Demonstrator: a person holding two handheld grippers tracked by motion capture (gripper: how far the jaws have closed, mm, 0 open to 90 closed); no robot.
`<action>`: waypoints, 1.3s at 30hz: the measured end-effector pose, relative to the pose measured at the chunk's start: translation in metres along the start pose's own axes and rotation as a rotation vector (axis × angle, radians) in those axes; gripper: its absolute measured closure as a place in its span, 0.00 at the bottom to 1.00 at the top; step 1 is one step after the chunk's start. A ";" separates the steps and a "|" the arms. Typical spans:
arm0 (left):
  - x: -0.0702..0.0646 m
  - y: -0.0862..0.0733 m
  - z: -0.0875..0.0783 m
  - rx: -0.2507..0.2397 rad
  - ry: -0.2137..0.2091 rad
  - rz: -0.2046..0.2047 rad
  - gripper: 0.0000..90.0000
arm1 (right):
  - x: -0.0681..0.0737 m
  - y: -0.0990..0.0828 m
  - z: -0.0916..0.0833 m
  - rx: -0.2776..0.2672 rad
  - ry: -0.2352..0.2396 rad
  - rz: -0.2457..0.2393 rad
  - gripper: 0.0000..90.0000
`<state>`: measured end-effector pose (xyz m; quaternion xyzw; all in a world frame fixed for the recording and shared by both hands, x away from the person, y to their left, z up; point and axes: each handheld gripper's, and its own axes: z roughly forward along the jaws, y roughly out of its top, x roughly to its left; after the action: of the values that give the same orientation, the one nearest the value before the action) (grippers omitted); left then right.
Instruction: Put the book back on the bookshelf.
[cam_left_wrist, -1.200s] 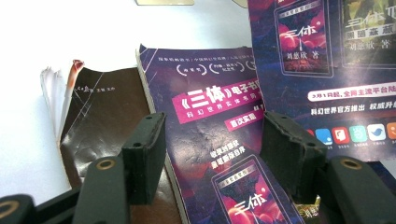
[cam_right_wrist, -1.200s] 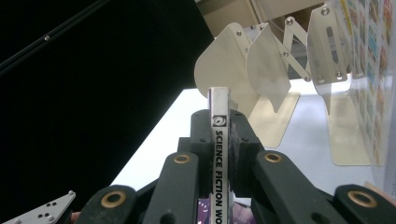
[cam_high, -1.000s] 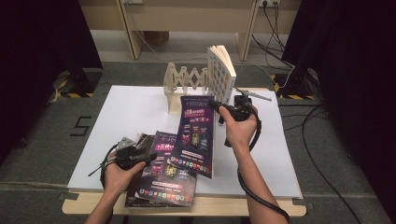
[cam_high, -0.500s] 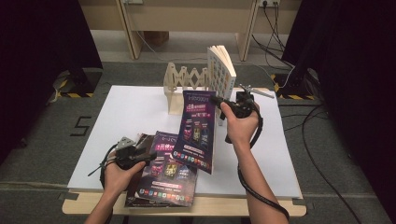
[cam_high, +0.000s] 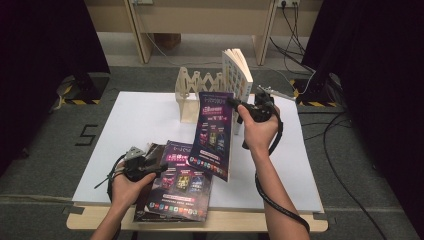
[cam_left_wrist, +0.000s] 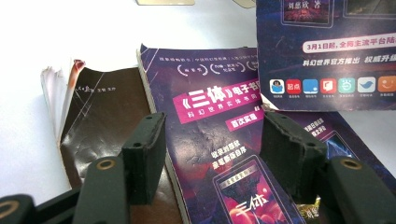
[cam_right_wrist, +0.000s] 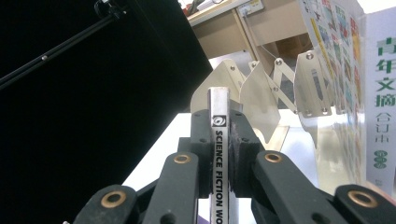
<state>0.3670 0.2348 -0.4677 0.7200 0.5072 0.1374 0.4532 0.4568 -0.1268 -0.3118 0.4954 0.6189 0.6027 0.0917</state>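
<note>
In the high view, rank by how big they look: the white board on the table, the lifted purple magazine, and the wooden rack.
1. white board
2. lifted purple magazine, though it's raised nearer the camera
3. wooden rack

held magazine's spine (cam_right_wrist: 218, 154) – cut off below, brown book (cam_left_wrist: 100, 126) – half covered

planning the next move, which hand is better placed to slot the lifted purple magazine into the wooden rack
Right. The right gripper is shut on the spine of the purple magazine, lifted beside the wooden accordion rack. The left gripper hangs open over the flat magazines.
</note>
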 end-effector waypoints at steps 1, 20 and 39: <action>0.000 0.000 0.000 0.000 0.000 0.000 0.44 | 0.000 0.001 0.000 0.001 -0.001 0.001 0.93; 0.002 -0.001 0.001 0.007 0.004 0.000 0.45 | 0.000 0.015 0.006 -0.033 -0.010 0.003 0.93; 0.003 -0.001 0.001 0.008 0.002 -0.003 0.45 | 0.001 0.023 0.009 -0.062 -0.032 -0.009 0.93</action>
<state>0.3688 0.2370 -0.4696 0.7211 0.5092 0.1354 0.4500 0.4746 -0.1251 -0.2940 0.4990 0.6007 0.6130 0.1195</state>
